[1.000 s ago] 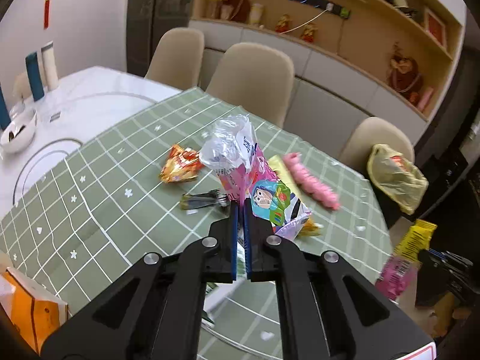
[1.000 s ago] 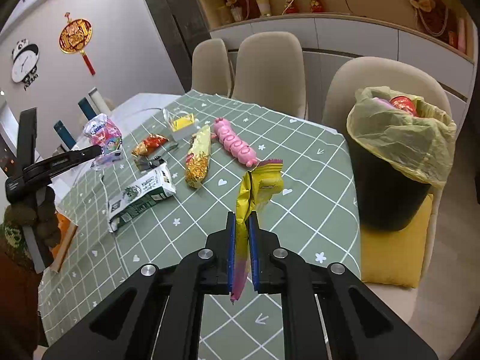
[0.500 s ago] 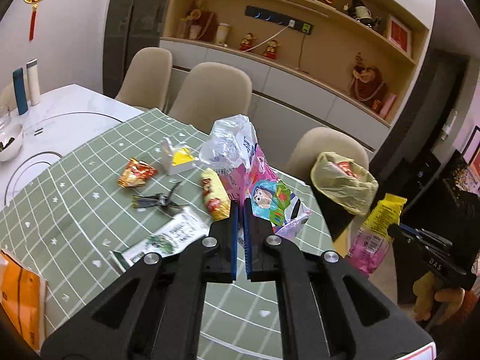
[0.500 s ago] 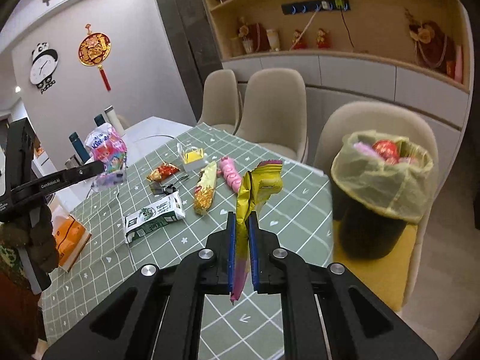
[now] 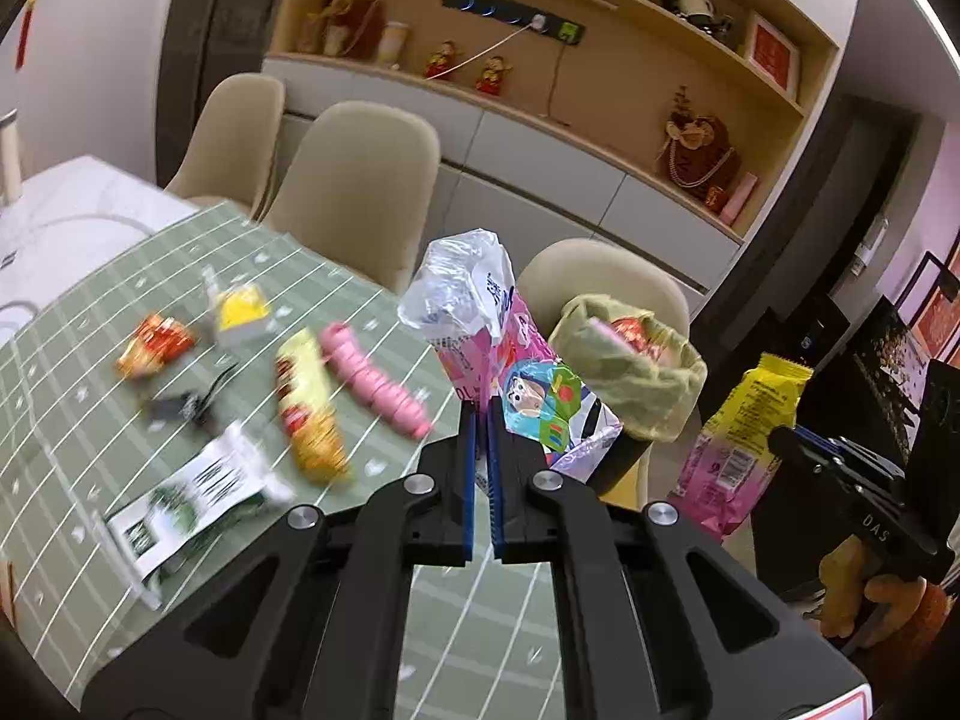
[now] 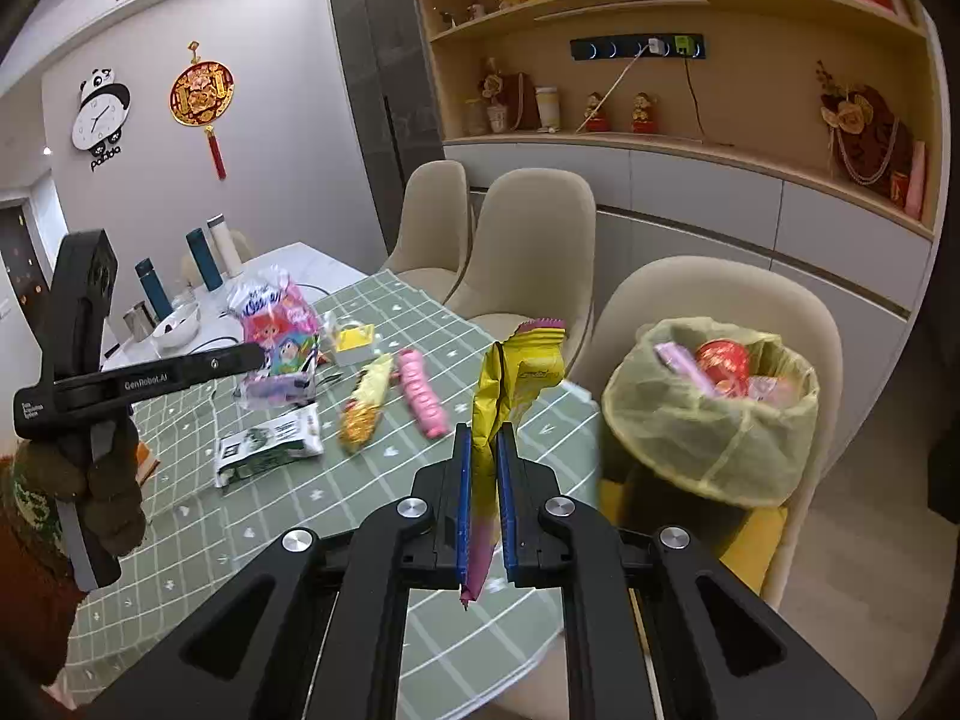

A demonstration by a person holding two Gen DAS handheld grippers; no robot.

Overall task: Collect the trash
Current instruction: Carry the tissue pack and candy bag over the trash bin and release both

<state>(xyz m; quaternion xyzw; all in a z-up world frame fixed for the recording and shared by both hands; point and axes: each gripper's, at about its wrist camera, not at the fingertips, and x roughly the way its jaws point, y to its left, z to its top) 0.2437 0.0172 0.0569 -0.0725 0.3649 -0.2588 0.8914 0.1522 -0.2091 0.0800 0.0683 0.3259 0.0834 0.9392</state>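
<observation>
My left gripper is shut on a pink cartoon snack bag with a crumpled clear top, held up over the table's right end. My right gripper is shut on a yellow and pink wrapper that stands up between the blue pads. The bin, lined with a yellow-green bag and holding red and pink trash, stands on a chair seat to the right. In the left wrist view the bin lies just beyond the held bag, and the right gripper with its wrapper is at the right.
On the green checked tablecloth lie a white and green packet, a yellow and red snack bar, a pink roll, a yellow-topped box and an orange wrapper. Beige chairs line the far side.
Both grippers have risen and swung right toward the bin, each keeping its wrapper. The bin now shows larger and closer in both views.
</observation>
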